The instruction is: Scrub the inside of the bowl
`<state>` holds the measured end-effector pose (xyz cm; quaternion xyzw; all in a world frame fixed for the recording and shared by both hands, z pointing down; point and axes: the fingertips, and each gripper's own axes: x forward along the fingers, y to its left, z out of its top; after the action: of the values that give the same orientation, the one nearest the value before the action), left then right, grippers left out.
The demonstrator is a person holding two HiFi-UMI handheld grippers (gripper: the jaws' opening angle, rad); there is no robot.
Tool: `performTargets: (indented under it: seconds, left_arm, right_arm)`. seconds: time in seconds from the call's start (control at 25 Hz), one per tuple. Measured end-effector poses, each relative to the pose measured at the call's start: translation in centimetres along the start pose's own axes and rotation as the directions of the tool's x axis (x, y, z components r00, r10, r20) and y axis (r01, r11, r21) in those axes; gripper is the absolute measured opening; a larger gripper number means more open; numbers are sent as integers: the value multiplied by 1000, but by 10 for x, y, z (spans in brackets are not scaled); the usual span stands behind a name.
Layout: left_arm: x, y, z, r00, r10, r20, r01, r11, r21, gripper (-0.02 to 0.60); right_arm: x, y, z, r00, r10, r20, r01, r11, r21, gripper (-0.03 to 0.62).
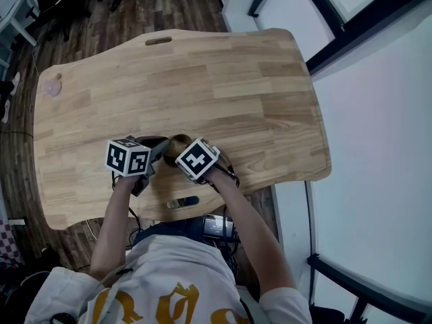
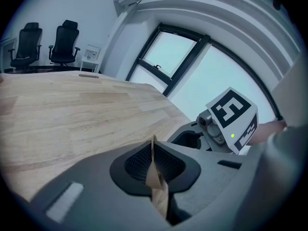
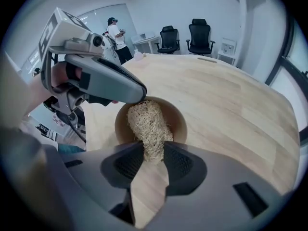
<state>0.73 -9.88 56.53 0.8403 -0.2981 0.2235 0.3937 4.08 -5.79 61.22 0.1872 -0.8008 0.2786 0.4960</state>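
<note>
- The bowl [image 3: 179,120] stands on the desk [image 3: 231,105], near its near edge and between the two grippers; it looks wooden, so it is judged light, stiff and apt to slide or tip under a push.
- The left gripper [image 2: 154,159] is closed on the bowl's thin rim; that hold is judged right for steadying it.
- The right gripper [image 3: 153,160] is clamped on a fibrous scrubber [image 3: 146,121], whose free end is set inside the bowl; the scrubber is judged soft and springy.
- A dark thing [image 1: 183,202] lies by the near edge, just beside the arms; a pink thing [image 1: 52,86] lies well apart; neither is judged a hindrance.
- Only the left gripper's tip at the rim is judged to narrow the scrubbing room.
</note>
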Motion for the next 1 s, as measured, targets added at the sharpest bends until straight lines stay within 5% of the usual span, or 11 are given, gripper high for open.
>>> performTargets:
  seconds: [0.2, 0.44, 0.64, 0.76, 1.0]
  left_arm:
    - [2, 8, -9, 999, 30, -22, -30, 1000, 2, 11]
    - [1, 17, -12, 999, 36, -26, -37, 999, -17, 9]
    - [3, 20, -17, 999, 34, -29, -35, 999, -37, 9]
    - [3, 22, -20, 999, 27, -40, -29, 999, -41, 9]
    - [3, 26, -25, 999, 13, -49, -15, 998, -53, 8]
  right_arm:
    - [1, -10, -10, 1000, -12, -15, 13, 999, 49, 129]
    - [2, -10, -12, 997, 62, 39, -69, 976, 206, 129]
    - [7, -5, -10, 975, 173, 138, -214, 894, 392, 129]
    - [11, -4, -14, 972, 186, 142, -230, 871, 435, 129]
    - [15, -6, -14, 998, 58, -40, -48, 978, 205, 130]
